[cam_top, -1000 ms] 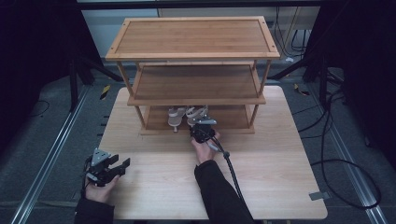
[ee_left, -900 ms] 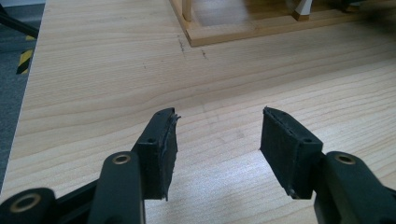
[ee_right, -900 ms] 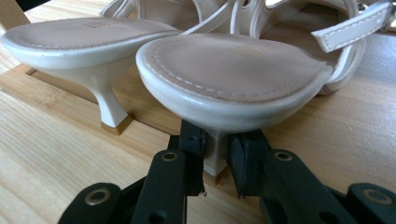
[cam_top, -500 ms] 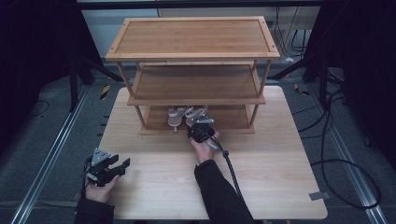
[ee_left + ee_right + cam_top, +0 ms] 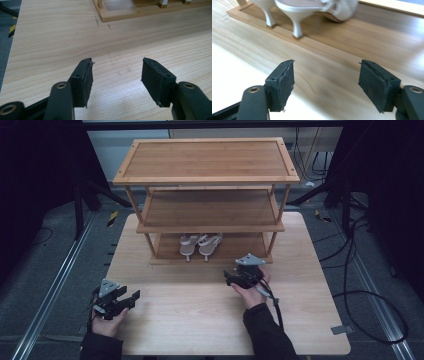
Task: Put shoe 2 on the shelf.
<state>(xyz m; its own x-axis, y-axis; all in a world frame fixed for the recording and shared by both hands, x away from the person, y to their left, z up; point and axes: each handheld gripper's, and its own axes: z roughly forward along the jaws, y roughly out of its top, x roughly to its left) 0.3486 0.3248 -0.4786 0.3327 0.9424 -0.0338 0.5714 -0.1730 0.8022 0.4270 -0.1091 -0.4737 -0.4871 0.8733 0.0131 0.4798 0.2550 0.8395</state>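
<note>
A pair of white high-heeled sandals [image 5: 200, 245] stands on the bottom shelf of a three-tier wooden rack [image 5: 207, 180], heels [image 5: 296, 25] toward me. My right gripper [image 5: 231, 280] hovers over the table in front of the rack, right of the sandals and apart from them. Its jaws have just been opening and hold nothing [image 5: 325, 66]. My left gripper [image 5: 131, 298] rests near the table's front left corner, far from the rack. Its jaws have also just been opening, with bare tabletop between them [image 5: 116, 63].
The rack stands at the back of the wooden table [image 5: 200, 320]; its middle shelf [image 5: 210, 207] and top shelf carry nothing. Cables [image 5: 370, 305] lie on the floor at the right, and metal rails run along both sides.
My right gripper has pulled away from the sandals, toward me and to the right, with its jaws spreading. The sandals stay on the bottom shelf. The left hand has kept still.
</note>
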